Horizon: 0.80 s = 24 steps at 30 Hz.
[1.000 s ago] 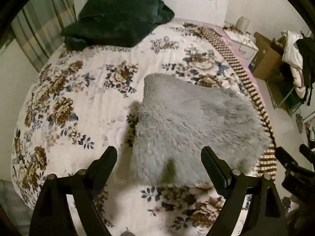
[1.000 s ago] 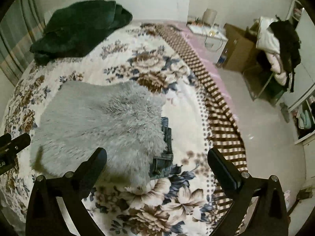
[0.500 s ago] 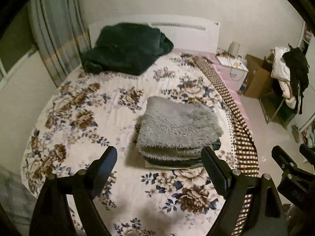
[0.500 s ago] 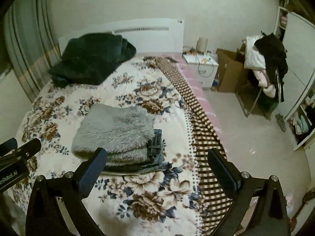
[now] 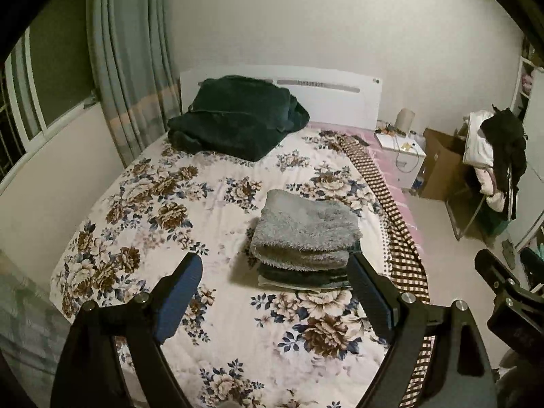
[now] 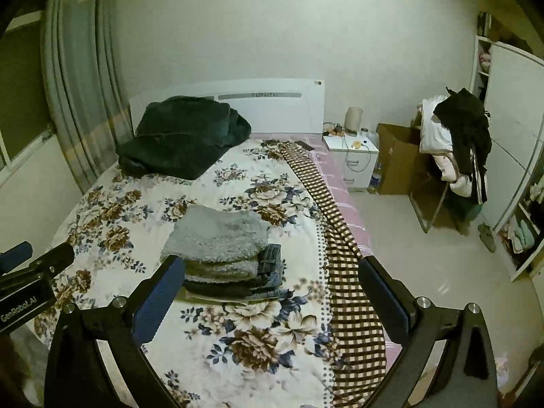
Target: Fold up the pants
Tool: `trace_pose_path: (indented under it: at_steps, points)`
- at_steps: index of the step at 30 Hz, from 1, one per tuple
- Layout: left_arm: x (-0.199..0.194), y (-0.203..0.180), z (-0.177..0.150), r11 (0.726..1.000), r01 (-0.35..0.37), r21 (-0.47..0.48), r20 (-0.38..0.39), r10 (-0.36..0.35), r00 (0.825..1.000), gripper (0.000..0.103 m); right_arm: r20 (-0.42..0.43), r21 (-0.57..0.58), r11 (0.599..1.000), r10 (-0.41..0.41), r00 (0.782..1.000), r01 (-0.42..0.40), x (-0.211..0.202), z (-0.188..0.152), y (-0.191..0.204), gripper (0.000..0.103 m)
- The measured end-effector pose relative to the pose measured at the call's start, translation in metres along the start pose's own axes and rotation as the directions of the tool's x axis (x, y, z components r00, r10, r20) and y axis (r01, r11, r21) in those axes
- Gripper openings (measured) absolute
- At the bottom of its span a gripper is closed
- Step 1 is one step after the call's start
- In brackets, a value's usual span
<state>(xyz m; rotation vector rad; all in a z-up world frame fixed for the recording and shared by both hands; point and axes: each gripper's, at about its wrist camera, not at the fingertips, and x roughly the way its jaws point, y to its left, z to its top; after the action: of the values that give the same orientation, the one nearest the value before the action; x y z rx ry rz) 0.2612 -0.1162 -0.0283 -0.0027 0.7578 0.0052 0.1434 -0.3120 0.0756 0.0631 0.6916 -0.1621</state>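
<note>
On the bed (image 5: 142,204) sits a neat pile (image 5: 302,248), near the right edge and close to the foot. The top piece is the grey fluffy pants (image 6: 217,234), folded flat. Under them I see darker folded clothes, and some jeans (image 6: 270,268) stick out on the right side.

I think the folding is done. The pants lie square on the pile and nothing hangs loose. I see no other pants spread out and waiting. The dark green blanket (image 5: 234,115) by the headboard is not part of my job.

My left gripper (image 5: 275,292) is wide apart and holds nothing. My right gripper (image 6: 268,292) is wide apart and empty too. Both hang in the air, well apart from the pile.

A second ago the fluffy pants filled my view, right under both grippers. Now I have pulled back and up, so the pile looks small and I can see the whole room.
</note>
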Motion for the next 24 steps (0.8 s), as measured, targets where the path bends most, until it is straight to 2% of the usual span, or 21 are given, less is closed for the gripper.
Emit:
trace_pose_path:
  at_steps: [2, 3, 10, 24]
  points:
    - [-0.007, 0.000, -0.001, 1.000, 0.006, 0.006, 0.003, -0.006, 1.000, 0.100, 0.004, 0.005, 1.000, -0.002, 1.000, 0.002, -0.011, 0.001, 0.001, 0.103]
    - [-0.010, 0.002, -0.001, 1.000, 0.015, 0.007, 0.008, -0.015, 1.000, 0.101, 0.007, 0.010, 1.000, -0.002, 1.000, 0.002, -0.018, 0.001, 0.001, 0.103]
    - [-0.021, 0.014, -0.004, 1.000, 0.007, 0.024, 0.018, -0.008, 1.000, 0.101, 0.011, 0.001, 1.000, -0.015, 1.000, 0.015, -0.035, 0.006, 0.015, 0.103]
    - [-0.024, 0.019, -0.011, 0.999, 0.004, 0.040, 0.018, -0.004, 1.000, 0.101, 0.000, -0.022, 1.000, -0.015, 1.000, 0.015, -0.033, 0.005, 0.036, 0.103]
